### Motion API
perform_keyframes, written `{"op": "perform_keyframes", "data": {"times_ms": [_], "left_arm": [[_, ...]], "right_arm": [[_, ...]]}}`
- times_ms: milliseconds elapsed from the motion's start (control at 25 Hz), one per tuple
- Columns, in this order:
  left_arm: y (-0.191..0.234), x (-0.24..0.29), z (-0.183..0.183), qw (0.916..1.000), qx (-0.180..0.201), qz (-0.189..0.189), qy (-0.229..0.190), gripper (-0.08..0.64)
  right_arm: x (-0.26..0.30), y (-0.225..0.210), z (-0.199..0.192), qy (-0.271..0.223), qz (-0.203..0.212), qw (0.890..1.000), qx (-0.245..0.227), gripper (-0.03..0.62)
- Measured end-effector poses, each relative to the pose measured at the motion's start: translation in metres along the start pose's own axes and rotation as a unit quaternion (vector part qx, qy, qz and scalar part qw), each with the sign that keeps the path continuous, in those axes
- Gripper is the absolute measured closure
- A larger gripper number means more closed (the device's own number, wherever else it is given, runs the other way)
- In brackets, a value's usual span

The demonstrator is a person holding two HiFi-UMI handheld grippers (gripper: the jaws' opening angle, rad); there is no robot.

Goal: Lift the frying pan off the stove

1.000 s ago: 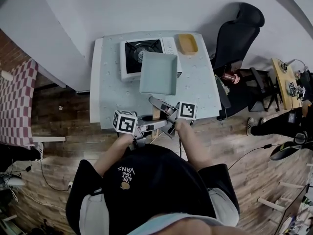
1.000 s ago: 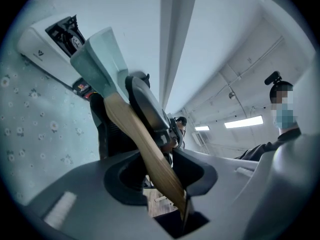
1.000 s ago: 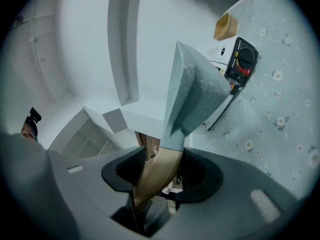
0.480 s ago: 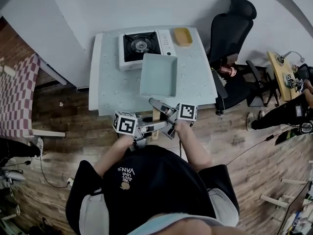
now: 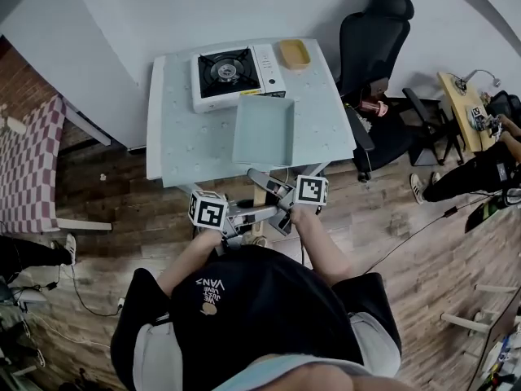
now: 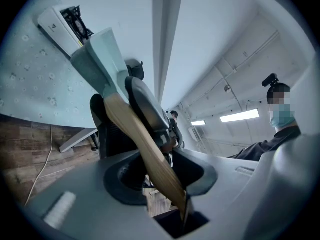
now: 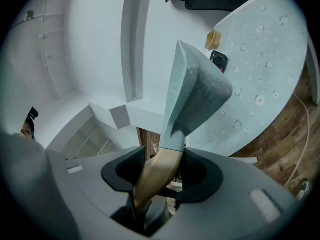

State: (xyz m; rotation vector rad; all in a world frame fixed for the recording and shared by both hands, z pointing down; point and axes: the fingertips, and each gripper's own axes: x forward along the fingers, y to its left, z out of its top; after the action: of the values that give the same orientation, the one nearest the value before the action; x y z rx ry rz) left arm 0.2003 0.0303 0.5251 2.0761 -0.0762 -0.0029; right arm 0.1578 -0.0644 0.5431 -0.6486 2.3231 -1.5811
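**A:** Where is the frying pan [image 5: 263, 130] right now?

**B:** It's off the stove [image 5: 232, 76] and over the near half of the table [image 5: 179, 145]. The burner [image 5: 225, 70] is bare. From the gripper views the pan looks airborne rather than resting on the table, since its underside shows with the tabletop well behind it.

**A:** And the grip?

**B:** Both grippers are on the wooden handle [image 5: 260, 194]. The left gripper [image 6: 170, 184] is clamped on the handle low down, near its end. The right gripper [image 7: 160, 171] is closed around it higher up, just below where the wood meets the pan body. The jaws come in from opposite sides, so the handle is pinched at two spots.

**A:** So what makes the carry go well?

**B:** I'd say levelness. All the weight hangs out past the jaws, so the pan will want to droop at its far edge or roll around the handle. The forward gripper should take the load while the rear one presses down as a counter. Both have to move as one, because any drift between them twists the handle in the pads.

**A:** Any hazards nearby?

**B:** The yellow dish [image 5: 294, 53] sits beside the stove, well clear of the pan. The table edge is the closer concern, so the pan should stay high enough not to clip it.
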Motion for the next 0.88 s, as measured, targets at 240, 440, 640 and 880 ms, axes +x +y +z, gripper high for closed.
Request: {"op": "perform_keyframes", "data": {"times_ms": [240, 440, 640, 880], "left_arm": [[0.001, -0.014, 0.000, 0.9998, 0.001, -0.014, 0.013, 0.414], [0.003, -0.042, 0.003, 0.9992, 0.008, -0.022, 0.033, 0.414], [0.005, -0.079, 0.002, 0.9984, 0.006, -0.023, 0.051, 0.414], [0.014, -0.121, 0.004, 0.9977, 0.004, -0.033, 0.058, 0.414]], "right_arm": [[0.006, 0.000, -0.008, -0.019, -0.026, 0.999, 0.027, 0.387], [0.031, 0.006, -0.015, -0.051, -0.017, 0.998, 0.044, 0.388], [0.064, 0.019, -0.026, -0.060, 0.003, 0.998, -0.001, 0.388], [0.099, 0.017, -0.048, -0.076, -0.015, 0.996, 0.053, 0.388]]}}
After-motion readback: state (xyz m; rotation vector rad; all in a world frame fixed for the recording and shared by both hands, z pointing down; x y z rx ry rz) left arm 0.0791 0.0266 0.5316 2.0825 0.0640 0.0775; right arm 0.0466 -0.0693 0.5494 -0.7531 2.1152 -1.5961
